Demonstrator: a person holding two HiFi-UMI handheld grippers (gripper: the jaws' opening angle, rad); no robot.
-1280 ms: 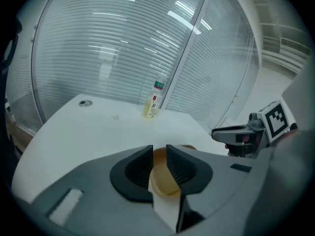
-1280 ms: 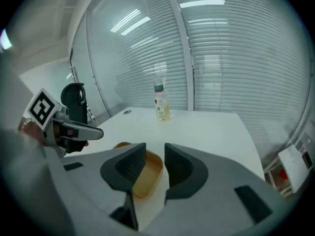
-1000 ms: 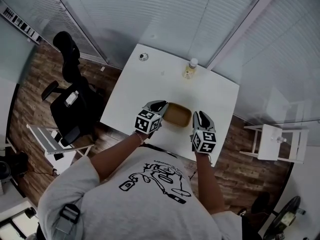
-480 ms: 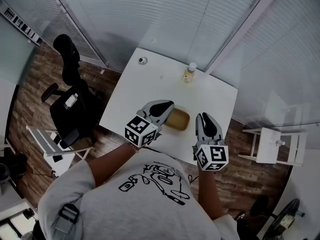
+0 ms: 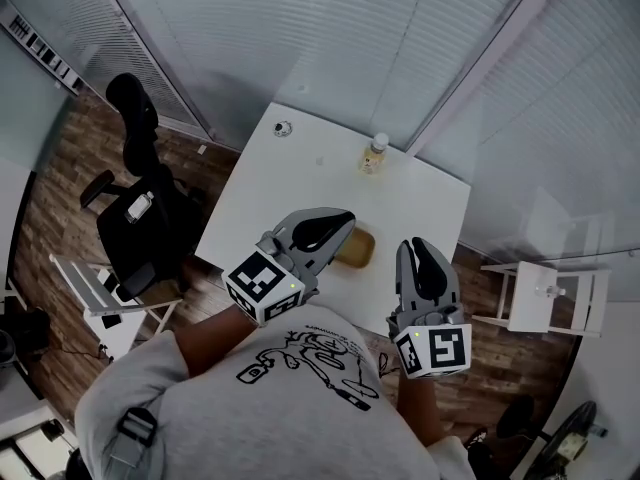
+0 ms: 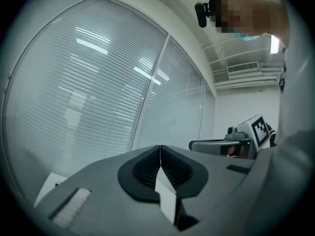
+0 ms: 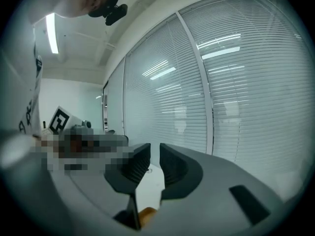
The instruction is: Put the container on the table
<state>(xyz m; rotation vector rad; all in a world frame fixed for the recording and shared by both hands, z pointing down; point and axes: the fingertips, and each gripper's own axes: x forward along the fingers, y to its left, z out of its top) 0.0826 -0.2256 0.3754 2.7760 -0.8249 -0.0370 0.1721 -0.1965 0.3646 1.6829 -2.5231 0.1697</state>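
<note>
Walls of closed blinds [image 5: 350,38] on two sides of the room; wood floor below.

White table [image 5: 300,183] in the corner, seen from steeply above. Office chair [image 5: 140,208] well apart to its left.

Left claw [image 5: 338,218]: raised above the near part of the table. In the left gripper view its tips are pressed together, nothing between them. It points up toward the blinds, not at the table.

Right claw [image 5: 417,251]: also raised, near the table's front edge. In the right gripper view the pads stand a narrow gap apart, parallel and empty. Low in that gap I see a sliver of tan, which I take for the container.

Container [image 5: 357,248]: a shallow tan tub with rounded corners. It rests flat on the table near the front edge, between the two claws. The left claw overlaps its left part in the head view. Neither claw touches it.

My judgement: the placing looks done.

Handling, judged only:
- Looks light and thin-walled, likely flexes under a hard squeeze.
- Smooth sides may slip.
- If I must take it again, I'd pinch a short rim on each side, gently, and keep it level.

Small bottle [image 5: 373,154] stands upright at the far edge. Small round object [image 5: 283,128] at the far left corner; I cannot tell what it is.
</note>
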